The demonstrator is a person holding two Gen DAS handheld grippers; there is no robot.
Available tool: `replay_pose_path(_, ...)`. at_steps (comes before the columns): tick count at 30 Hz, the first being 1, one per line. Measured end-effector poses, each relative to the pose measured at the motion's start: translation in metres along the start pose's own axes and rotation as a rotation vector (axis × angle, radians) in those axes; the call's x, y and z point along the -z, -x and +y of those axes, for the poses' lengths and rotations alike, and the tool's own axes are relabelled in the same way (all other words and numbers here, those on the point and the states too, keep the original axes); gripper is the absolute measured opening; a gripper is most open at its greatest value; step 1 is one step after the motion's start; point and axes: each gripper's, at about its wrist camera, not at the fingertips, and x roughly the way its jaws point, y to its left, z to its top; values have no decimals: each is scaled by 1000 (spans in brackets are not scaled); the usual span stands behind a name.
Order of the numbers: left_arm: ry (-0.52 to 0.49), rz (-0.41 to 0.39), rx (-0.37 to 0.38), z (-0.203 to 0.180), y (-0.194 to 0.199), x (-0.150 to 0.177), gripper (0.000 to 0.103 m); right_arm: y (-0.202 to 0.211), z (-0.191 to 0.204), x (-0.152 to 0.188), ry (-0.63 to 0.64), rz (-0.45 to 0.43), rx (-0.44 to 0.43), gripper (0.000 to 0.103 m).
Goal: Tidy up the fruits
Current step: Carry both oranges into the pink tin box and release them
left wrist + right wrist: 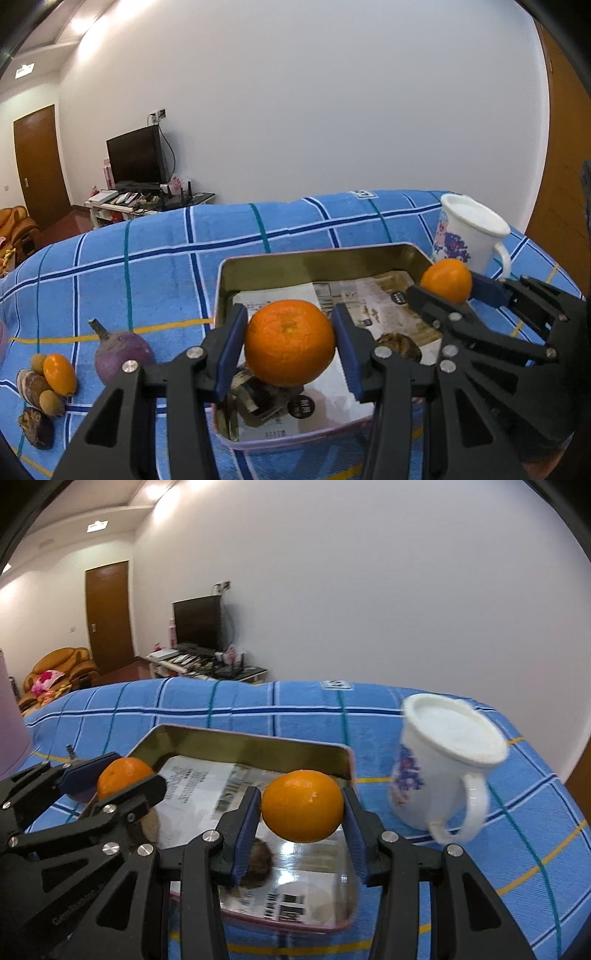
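Note:
My left gripper (290, 343) is shut on an orange (290, 341), held above the near left part of a metal tin (295, 262) lined with newspaper. At the right of the left wrist view, my right gripper (448, 291) grips a second orange (447, 279) over the tin's far right corner. In the right wrist view that gripper (301, 812) holds its orange (302, 805) above the tin (240, 740), and the left gripper (120, 781) with its orange (123, 777) shows at the left. A dark brown fruit (400, 345) lies in the tin.
A white floral mug (439, 771) stands just right of the tin on the blue checked cloth (147, 266). Left of the tin lie a purple round fruit (118, 356), a small oblong orange fruit (59, 373) and several small brown fruits (35, 387).

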Motion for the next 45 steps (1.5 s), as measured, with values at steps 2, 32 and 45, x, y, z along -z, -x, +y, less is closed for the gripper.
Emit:
replay_pose_path(2, -9, -3, -10, -1, 0, 0, 49, -4, 3, 0, 10, 8, -5, 46)
replay_pose_path(32, 149, -210, -102, 45, 65, -11, 103, 31, -21, -5, -140, -239, -61, 87)
replay_pose_path(45, 145, -144, -337, 93, 68, 26, 103, 40, -14, 7, -118, -285, 13, 88)
